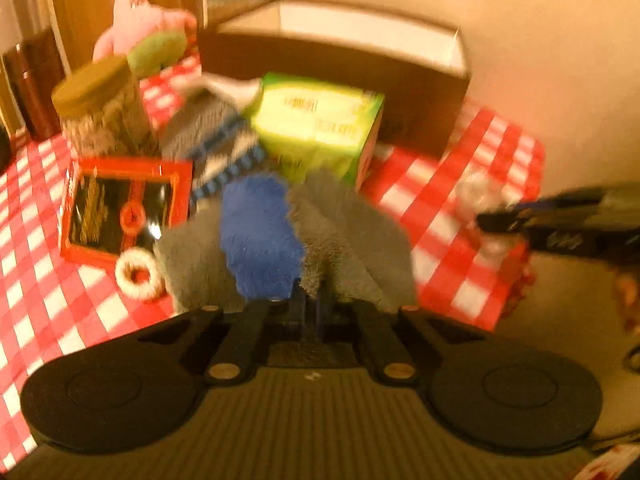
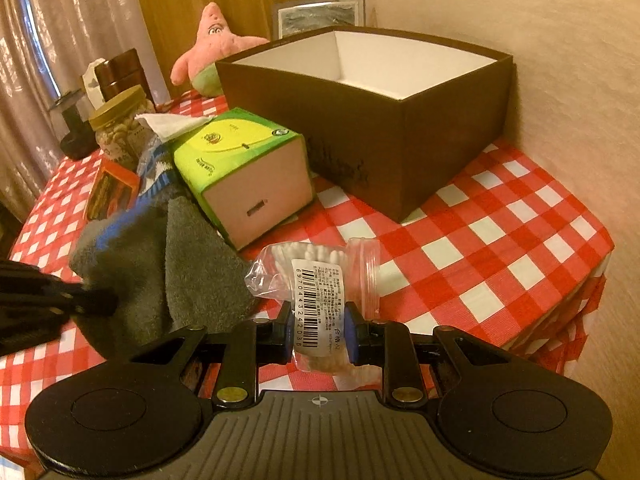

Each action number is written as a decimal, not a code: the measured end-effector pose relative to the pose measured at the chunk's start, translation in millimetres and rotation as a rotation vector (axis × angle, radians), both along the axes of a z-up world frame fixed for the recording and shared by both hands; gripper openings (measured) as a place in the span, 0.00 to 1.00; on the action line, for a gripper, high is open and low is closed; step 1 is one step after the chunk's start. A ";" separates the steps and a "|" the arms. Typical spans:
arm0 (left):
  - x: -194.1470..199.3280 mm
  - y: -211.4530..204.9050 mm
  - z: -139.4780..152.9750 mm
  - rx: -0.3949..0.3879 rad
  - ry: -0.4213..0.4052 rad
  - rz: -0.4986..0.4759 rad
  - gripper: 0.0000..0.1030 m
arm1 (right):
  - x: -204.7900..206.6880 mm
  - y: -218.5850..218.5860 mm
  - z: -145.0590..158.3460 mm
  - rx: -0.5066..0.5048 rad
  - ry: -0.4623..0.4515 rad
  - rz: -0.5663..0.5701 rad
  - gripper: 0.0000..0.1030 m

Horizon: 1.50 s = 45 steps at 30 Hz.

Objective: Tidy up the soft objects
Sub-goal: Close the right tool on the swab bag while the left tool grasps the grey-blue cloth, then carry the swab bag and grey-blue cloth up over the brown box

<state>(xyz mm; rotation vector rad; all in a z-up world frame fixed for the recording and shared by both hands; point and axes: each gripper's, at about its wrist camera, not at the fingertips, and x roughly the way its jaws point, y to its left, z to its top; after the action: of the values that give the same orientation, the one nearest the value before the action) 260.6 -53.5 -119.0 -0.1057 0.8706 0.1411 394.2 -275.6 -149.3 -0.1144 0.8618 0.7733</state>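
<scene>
A grey towel with a blue patch lies bunched on the checked tablecloth, and my left gripper is shut on its near edge. In the right wrist view the same towel sits left of centre, with the left gripper pinching its left side. My right gripper is shut on a clear jar of cotton swabs in a loose plastic wrapper. A striped sock lies behind the towel. A pink star plush sits at the back, left of an open brown box.
A green tissue box lies on its side between towel and brown box. A nut jar, a red tin and a small white ring stand on the left. The table edge drops off at right, by the wall.
</scene>
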 end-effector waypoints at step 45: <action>-55.7 138.4 220.0 0.072 -0.481 -0.002 0.03 | -28.0 -13.9 119.5 0.133 0.013 -0.204 0.24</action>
<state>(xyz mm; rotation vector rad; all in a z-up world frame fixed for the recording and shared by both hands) 204.9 84.8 101.0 -0.0667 0.3857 0.1374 366.2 -289.6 -29.7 0.0956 0.8175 0.6382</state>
